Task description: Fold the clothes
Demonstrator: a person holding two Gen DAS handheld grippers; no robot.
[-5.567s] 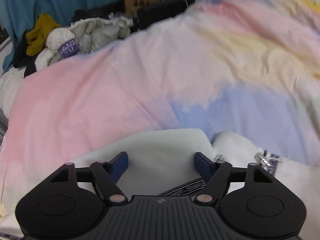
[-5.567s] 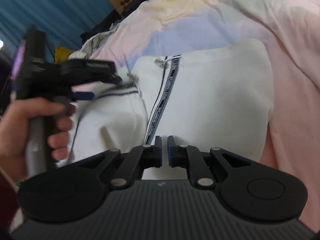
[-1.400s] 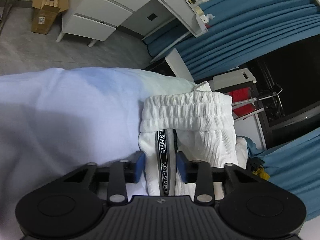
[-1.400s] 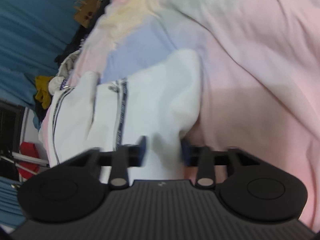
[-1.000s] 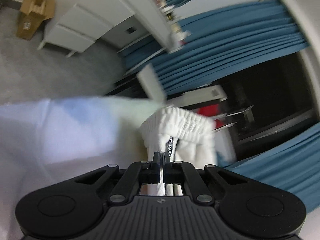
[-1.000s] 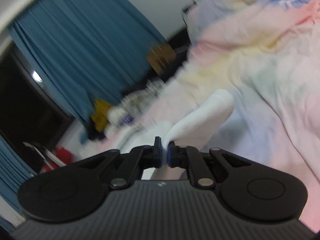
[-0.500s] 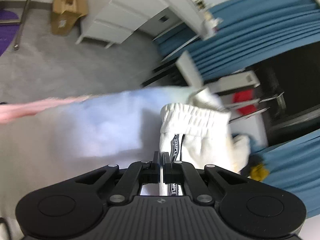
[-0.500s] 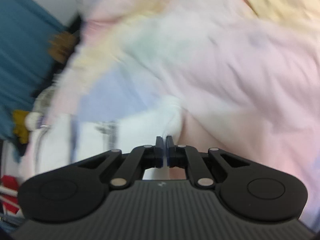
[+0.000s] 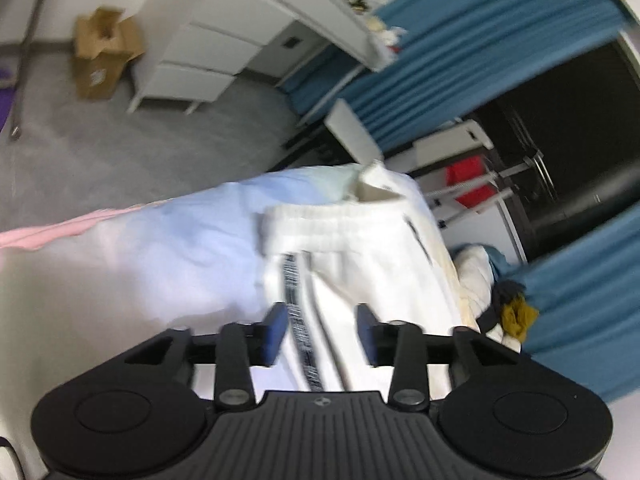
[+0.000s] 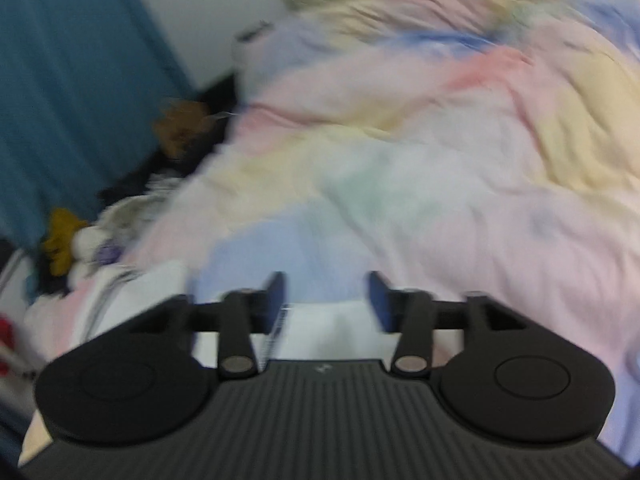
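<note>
Pastel bedding (image 10: 460, 184) covered the bed, with blue curtains (image 9: 460, 40) and white drawers (image 9: 192, 68) beyond its edge. White pants (image 9: 360, 264) with a black side stripe lay folded on the bedding near that edge. Both grippers pointed slantwise down at them. The left gripper (image 9: 322, 330) had its jaws opening, the striped cloth between the pads but not pinched. The right gripper (image 10: 326, 300) was opening too, astride a white fold of the pants, pads clear of it.
</note>
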